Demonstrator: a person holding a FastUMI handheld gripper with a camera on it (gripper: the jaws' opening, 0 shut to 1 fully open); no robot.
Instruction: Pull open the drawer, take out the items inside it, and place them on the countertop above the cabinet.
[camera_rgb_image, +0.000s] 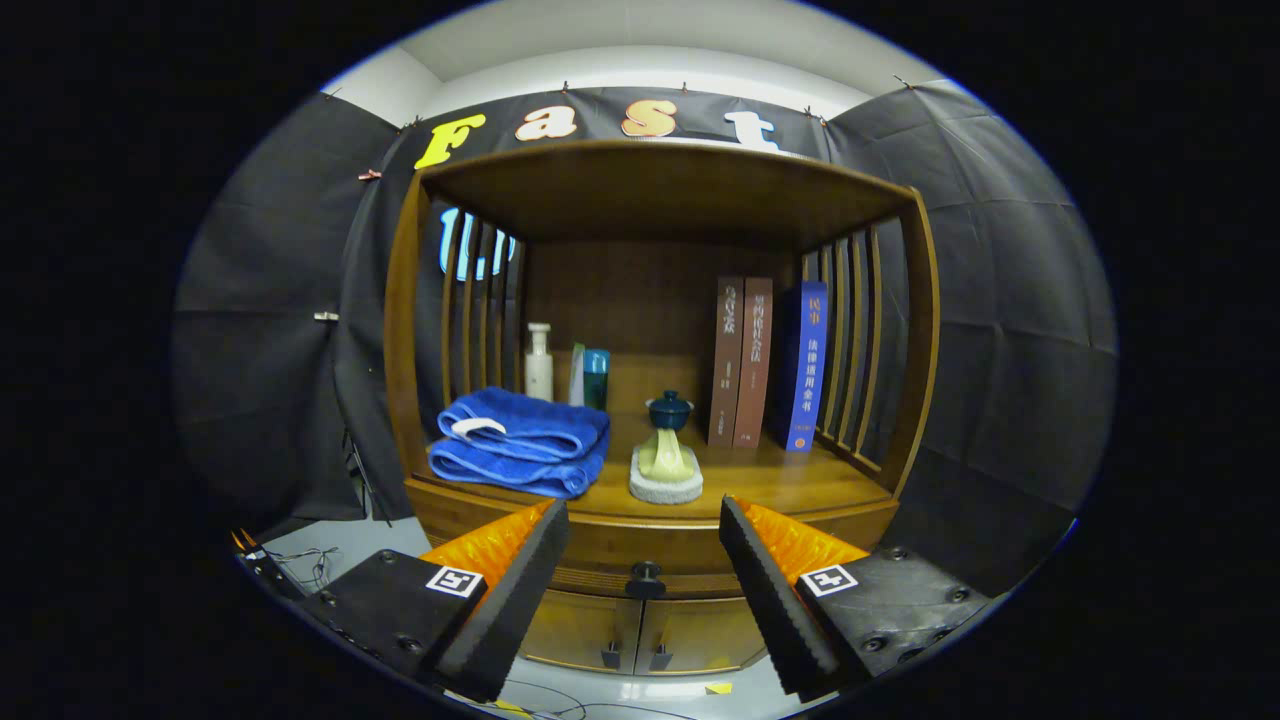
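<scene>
While holding the gripper (642, 508) spread wide on nothing, looks onto the countertop (780, 480): soft folded blue towel (520, 440), fragile lidded cup (668, 410), stiff, heavy books (765, 360). Lower, beyond the fingers and between them, drawer (600, 565) shut, contents hidden; fits either a full drawer or one emptied and closed. Probably slides stiffly; best pinched across its small hard knob (645, 578), likely slippery.

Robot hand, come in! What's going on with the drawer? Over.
Gripper open, fingers apart, empty. Drawer shut, its knob just ahead between the fingers. Blue towel and small teapot on the countertop.
</scene>
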